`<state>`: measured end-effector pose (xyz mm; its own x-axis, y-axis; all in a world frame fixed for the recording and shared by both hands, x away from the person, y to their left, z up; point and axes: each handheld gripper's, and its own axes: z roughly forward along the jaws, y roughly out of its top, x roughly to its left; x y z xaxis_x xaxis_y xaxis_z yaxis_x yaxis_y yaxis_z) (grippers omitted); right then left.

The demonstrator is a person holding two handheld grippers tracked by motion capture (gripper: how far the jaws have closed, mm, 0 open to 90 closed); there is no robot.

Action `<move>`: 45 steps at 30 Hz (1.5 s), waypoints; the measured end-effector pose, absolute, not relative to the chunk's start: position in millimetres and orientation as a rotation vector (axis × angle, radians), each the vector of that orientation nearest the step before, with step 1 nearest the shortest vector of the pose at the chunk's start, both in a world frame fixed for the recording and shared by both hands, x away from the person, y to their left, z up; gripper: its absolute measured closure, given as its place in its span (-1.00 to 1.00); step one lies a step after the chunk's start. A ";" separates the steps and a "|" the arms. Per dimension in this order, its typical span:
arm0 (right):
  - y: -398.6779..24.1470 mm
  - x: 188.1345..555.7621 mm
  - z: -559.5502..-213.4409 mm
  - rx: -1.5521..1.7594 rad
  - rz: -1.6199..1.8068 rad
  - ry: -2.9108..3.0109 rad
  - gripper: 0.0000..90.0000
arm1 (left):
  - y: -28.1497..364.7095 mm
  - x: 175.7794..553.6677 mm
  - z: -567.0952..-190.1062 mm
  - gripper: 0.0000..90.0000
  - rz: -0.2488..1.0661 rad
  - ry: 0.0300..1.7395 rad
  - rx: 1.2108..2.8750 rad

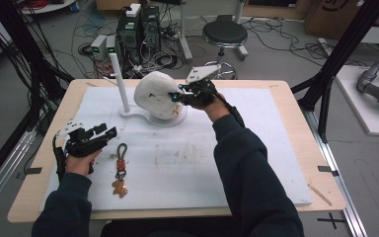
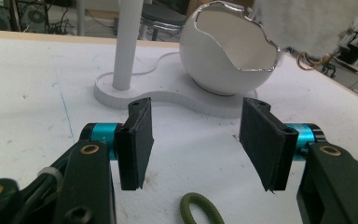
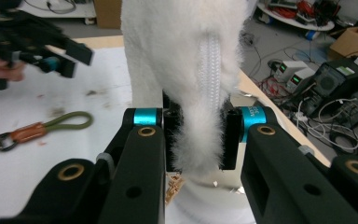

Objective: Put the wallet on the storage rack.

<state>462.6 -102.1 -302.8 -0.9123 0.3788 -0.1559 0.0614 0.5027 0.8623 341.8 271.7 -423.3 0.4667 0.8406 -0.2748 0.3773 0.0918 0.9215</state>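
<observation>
Right gripper [image 3: 195, 140] is clamped on the fluffy white fabric cover w/ zip [image 3: 186, 60] over the white broken-egg bowl on its stand [image 2: 228, 56]. Best to keep that pinch firm & lift/pull slowly — watch for snags on the jagged rim. Left gripper [image 2: 196, 140] is open, empty, near the olive-loop keychain w/ orange clip [image 1: 121, 168].

Grey floor [image 1: 276, 54]; black round stool [image 1: 224, 33], far centre; computer towers [image 1: 139, 27] amid tangled cables [image 1: 86, 29], far left; cardboard box [image 1: 328, 15], far right; black frame posts [image 1: 343, 47], right.
</observation>
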 end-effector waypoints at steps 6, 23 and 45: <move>-89.0 490.3 -293.9 0.376 1.283 2.411 0.72 | 272.2 341.5 -424.1 0.00 0.480 1.117 1.508; -96.1 509.2 -314.3 0.323 0.985 2.401 0.72 | 272.8 341.5 -425.5 0.02 0.470 1.121 1.506; -79.6 509.2 -296.3 0.277 1.027 2.334 0.71 | 272.3 341.5 -425.9 0.04 0.463 1.124 1.507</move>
<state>509.2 -79.6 -296.3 -0.8170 0.3988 -0.4165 -0.0375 0.6840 0.7285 341.5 272.3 -425.9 0.4651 0.8365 -0.2898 0.3896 0.1005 0.9155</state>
